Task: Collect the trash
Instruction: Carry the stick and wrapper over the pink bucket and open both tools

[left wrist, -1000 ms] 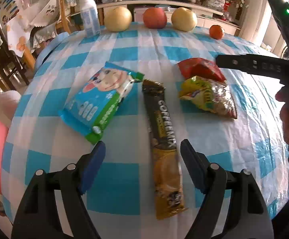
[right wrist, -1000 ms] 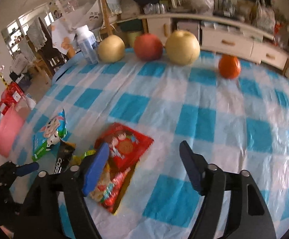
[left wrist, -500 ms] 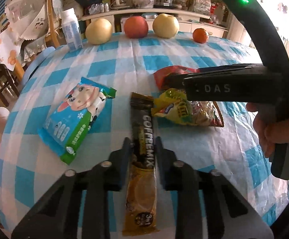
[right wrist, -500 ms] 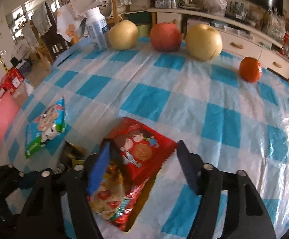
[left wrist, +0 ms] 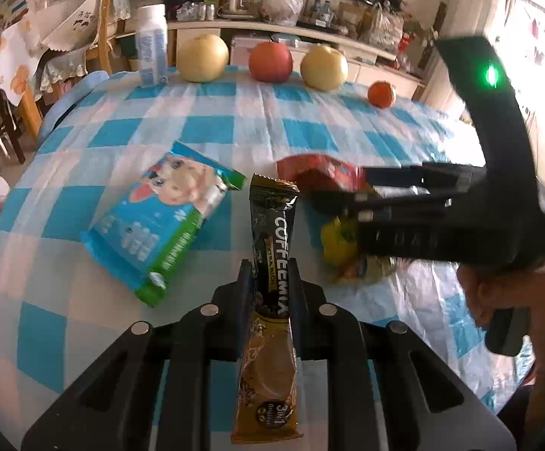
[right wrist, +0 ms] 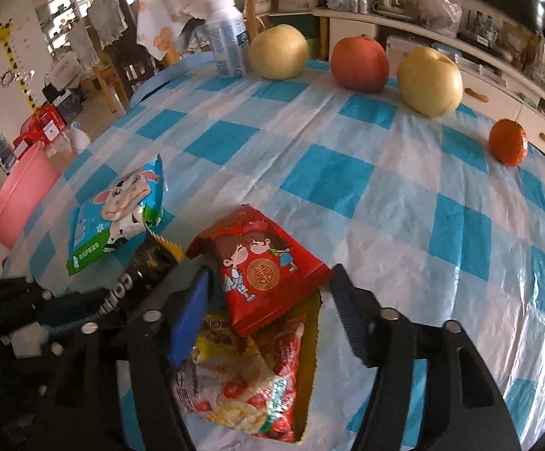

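Your left gripper (left wrist: 271, 274) was clamped on the coffee sachet (left wrist: 272, 248), which ran out ahead between its jaws. Your right gripper (right wrist: 268, 300) was opening its jaws, straddling the red packet (right wrist: 261, 267) lying on the yellow wrapper (right wrist: 235, 394) beneath.

Probably a home: checked tablecloth (right wrist: 347, 173), cluttered sideboard (right wrist: 460, 60).
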`<state>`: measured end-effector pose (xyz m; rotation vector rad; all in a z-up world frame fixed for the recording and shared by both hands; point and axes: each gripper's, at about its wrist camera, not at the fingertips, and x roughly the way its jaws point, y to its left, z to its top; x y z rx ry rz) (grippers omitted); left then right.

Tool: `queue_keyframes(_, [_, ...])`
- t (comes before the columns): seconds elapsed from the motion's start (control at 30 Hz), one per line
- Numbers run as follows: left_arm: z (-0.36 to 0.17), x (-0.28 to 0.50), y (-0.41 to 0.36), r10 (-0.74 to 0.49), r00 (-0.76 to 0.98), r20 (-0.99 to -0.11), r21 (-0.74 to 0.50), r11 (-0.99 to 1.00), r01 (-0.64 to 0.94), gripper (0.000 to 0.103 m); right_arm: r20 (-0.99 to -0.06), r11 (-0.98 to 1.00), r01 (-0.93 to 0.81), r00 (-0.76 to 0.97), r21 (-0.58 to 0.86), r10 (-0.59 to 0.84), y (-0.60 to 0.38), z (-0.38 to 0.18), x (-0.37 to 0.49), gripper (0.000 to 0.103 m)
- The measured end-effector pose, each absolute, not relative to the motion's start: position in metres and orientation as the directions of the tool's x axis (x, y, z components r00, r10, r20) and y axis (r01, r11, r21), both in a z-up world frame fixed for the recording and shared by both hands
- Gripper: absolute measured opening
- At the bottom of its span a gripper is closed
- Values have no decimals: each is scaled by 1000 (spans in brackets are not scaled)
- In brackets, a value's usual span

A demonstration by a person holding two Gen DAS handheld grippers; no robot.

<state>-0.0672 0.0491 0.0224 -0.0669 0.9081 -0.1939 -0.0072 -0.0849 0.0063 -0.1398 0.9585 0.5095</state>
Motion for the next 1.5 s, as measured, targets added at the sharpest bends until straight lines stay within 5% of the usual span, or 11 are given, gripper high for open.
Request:
queue_keyframes(0.07, [26,-67,56,-206,606,-769,-161,979,129,20,-810,873,-477,470,100,350,-83,6,-8,69])
queue_keyframes(0.17, [31,-67,62,-214,615,-759,-176,977,123,20,-811,878,-472,481,83,335,-82,7,-7,55])
queue_keyframes(0.47, [41,-64,75,-269,635,-724,-253,960,118,20,-807,888,-450,490,90,330,-86,9,-8,47])
queue_keyframes(1.07, [58,-68,151,-331,719,-611,-392,916,89,20,-728,929,-348,604,125,324,-87,41,-36,46])
queue_keyframes(1.5, [82,-87,231,-235,793,-563,-389,921,-4,20,-688,911,-364,612,195,391,-29,62,-71,46])
